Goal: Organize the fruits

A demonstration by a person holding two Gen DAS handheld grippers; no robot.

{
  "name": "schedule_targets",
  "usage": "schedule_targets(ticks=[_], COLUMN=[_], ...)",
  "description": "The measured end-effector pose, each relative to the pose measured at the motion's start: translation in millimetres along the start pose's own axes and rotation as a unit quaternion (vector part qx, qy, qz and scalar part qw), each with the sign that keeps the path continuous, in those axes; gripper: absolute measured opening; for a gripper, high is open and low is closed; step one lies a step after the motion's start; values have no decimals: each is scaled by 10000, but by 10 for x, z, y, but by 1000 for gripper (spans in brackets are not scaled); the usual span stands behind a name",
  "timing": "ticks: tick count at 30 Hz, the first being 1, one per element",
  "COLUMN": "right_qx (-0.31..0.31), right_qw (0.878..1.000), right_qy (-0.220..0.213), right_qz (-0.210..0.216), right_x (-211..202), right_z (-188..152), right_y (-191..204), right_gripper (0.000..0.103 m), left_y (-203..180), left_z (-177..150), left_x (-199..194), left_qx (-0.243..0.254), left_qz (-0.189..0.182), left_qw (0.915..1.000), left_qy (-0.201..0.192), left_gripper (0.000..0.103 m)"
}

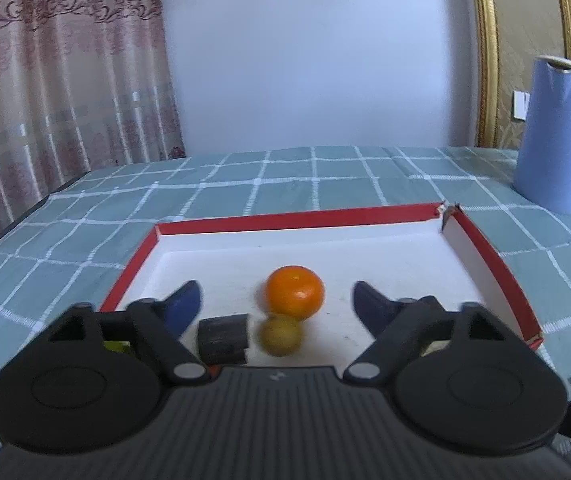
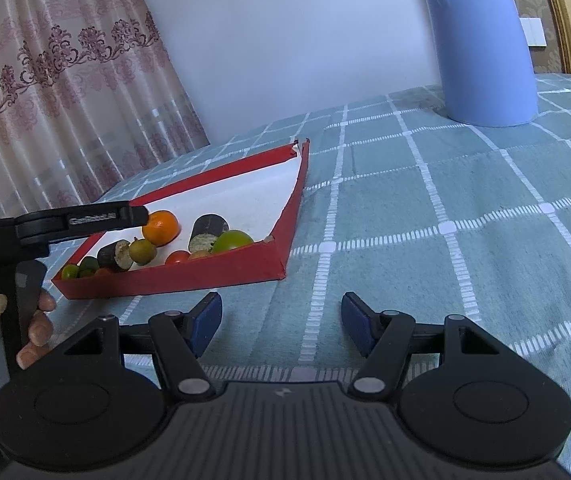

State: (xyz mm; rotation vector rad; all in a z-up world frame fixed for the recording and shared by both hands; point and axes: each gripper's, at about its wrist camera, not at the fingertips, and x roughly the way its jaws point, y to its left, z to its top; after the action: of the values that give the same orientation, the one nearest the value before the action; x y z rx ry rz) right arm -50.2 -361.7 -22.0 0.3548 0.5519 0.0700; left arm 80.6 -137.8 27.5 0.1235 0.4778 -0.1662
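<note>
A shallow red tray [image 1: 297,219] with a white floor lies on the checked cloth. In it an orange [image 1: 294,296] rests against a small, blurred yellow-green fruit [image 1: 280,335], with a dark cut cylinder [image 1: 223,339] just to their left. My left gripper [image 1: 277,300] hangs over the tray, open, its blue pads wide on either side of the orange and touching nothing. The right wrist view shows the same tray [image 2: 173,276] with the orange [image 2: 160,227], two dark cylinders, a green fruit [image 2: 231,240], a small red fruit [image 2: 177,257] and small green ones [image 2: 70,271]. My right gripper [image 2: 281,312] is open above bare cloth, in front of the tray.
A tall blue jug [image 2: 481,44] stands on the cloth at the back right, beyond the tray. A patterned curtain [image 1: 57,80] hangs at the left past the table edge. A person's hand [image 2: 37,320] grips the left gripper's handle close to my right gripper.
</note>
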Motion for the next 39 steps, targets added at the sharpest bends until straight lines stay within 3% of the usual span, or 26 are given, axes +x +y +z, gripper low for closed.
schedule_targets(ticks=[2, 6, 10, 14, 25, 33, 39], right_qx=[-6, -130, -349, -602, -1138, -1394, -1454], right_qw=[10000, 9998, 9993, 9979, 9935, 9899, 9888], right_qy=[-10, -19, -54, -50, 6, 109, 153], right_qz=[-19, -117, -133, -218, 94, 248, 288], right_x=[-4, -11, -24, 14, 185, 297, 323], right_z=[0, -3, -23, -47, -113, -201, -244], right_y=[5, 56, 207, 455, 1155, 1459, 1522], right_gripper=[66, 66, 66, 73, 73, 73, 73], left_y=[53, 174, 351, 547, 1125, 1273, 1373], left_z=[-9, -61, -130, -227, -388, -421, -430], left_x=[-64, -225, -382, -494, -611, -598, -566], left_qx=[-34, -17, -50, -134, -593, -503, -736], left_qz=[3, 106, 187, 237, 372, 797, 709], left_qw=[10000, 9997, 9995, 9994, 9975, 9955, 9946], left_qy=[-66, -201, -257, -235, -33, 134, 182], left_gripper=[90, 103, 103, 103, 103, 103, 103])
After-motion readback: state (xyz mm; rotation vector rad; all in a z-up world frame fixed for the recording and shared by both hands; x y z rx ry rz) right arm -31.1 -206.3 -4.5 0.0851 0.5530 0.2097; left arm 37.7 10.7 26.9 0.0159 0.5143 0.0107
